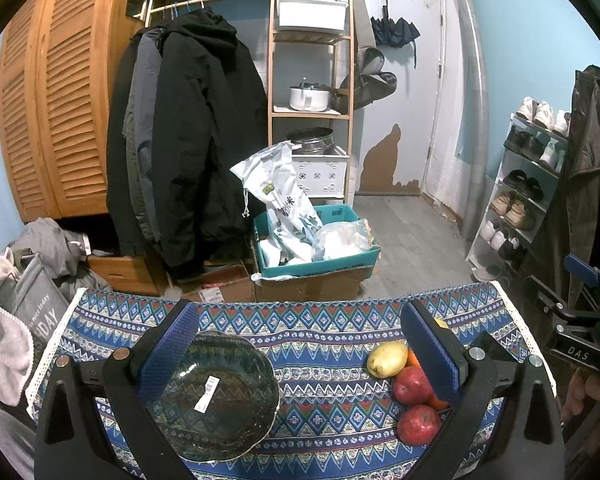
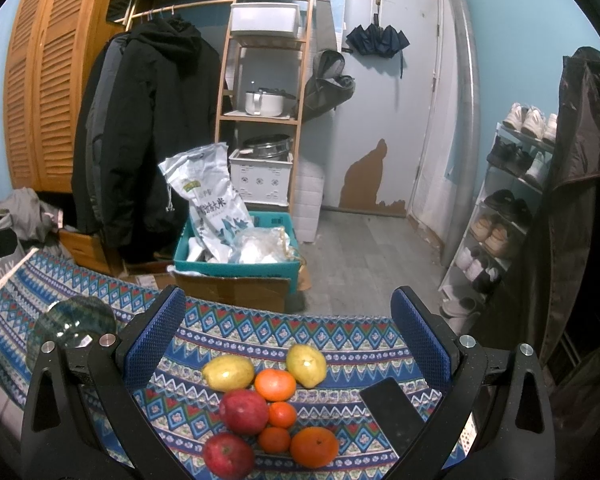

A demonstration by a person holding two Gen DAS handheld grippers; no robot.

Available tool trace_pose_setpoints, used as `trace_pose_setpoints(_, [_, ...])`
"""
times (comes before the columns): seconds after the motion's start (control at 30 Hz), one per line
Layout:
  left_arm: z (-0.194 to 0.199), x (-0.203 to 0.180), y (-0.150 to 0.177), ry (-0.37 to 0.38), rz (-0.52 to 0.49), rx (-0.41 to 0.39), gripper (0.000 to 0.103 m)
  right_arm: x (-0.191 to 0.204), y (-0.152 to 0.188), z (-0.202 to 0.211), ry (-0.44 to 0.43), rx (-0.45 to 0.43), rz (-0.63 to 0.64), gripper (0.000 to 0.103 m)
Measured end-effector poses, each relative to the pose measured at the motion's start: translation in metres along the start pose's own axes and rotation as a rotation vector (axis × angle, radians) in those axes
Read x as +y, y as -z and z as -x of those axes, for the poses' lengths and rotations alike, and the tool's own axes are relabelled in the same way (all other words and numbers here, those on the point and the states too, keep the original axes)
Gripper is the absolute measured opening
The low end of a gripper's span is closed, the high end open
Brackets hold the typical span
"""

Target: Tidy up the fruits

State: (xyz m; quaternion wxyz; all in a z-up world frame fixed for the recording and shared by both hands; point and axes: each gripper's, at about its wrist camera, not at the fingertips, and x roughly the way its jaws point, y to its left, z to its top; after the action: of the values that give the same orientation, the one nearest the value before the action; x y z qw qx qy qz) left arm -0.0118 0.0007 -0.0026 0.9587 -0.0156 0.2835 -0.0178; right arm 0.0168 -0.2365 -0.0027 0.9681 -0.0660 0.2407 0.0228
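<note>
Left wrist view, right of centre: oranges (image 1: 413, 358) mostly hidden behind blue finger pad (image 1: 430, 354). Right wrist view, left edge: glass bowl (image 2: 74, 326) partly hidden by gripper frame.

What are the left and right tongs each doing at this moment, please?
Left tongs: open, holding nothing, above the glass bowl.
Right tongs: open, holding nothing, above the fruits.

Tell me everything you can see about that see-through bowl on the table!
The glass bowl is clear, dark-tinted glass with a wavy rim, so the patterned tablecloth shows through it. A white barcode sticker is stuck on it. It sits upright and empty on the cloth, left of the fruit and apart from it. The left gripper has its jaws wide open; its left finger overlaps the rim in view, but contact is unclear.
</note>
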Motion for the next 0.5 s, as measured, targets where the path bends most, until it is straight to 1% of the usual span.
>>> trace_pose_setpoints(0.33, [-0.003, -0.014, 0.007, 0.013, -0.009, 0.016, 0.102, 0.001, 0.001, -0.001, 0.004, 0.008, -0.002, 0.100])
trace_pose_setpoints(0.5, [-0.013, -0.018, 0.009, 0.020, -0.015, 0.041, 0.102, -0.006, 0.012, -0.004, 0.015, 0.024, -0.003, 0.100])
